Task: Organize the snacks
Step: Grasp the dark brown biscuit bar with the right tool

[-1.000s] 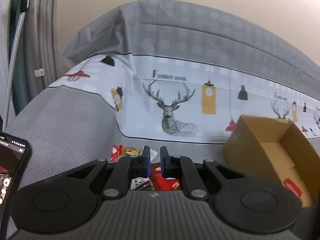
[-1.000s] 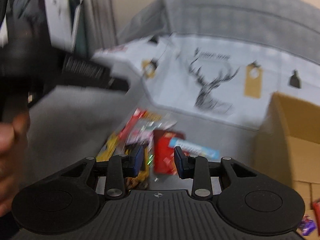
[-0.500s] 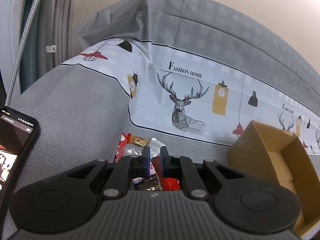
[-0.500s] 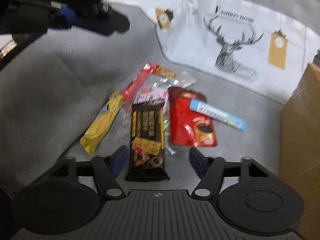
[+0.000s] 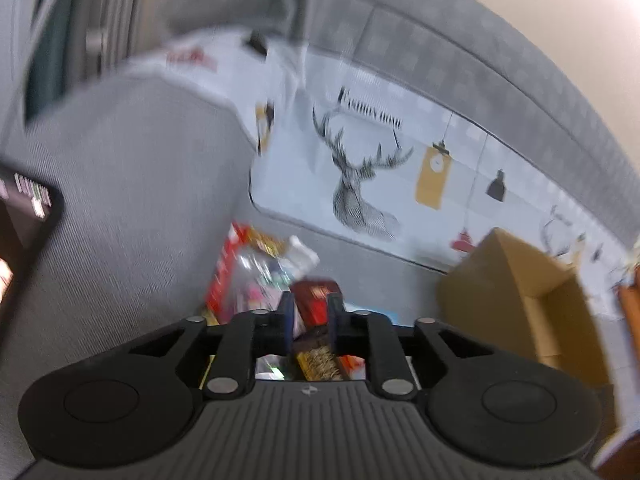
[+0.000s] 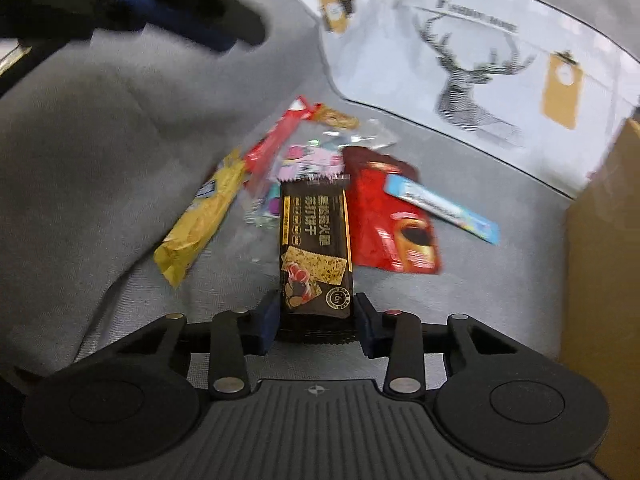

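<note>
Several snack packets lie in a heap on the grey sofa seat. My right gripper is down at the near end of a dark brown cracker packet, its jaws closing with both pads against the packet's sides. Around it lie a yellow packet, a red stick, a red coffee sachet and a blue stick. My left gripper hovers over the heap, its jaws opening a little with nothing between them. Its blue-padded fingers show blurred at the right wrist view's top left.
An open cardboard box stands on the seat right of the heap, its wall close by my right gripper. A deer-print cloth covers the sofa back. A phone sits at the far left.
My right gripper's jaws went wide, then came in on the brown packet's near end. The left gripper tipped down toward the heap and its jaws parted slightly.
</note>
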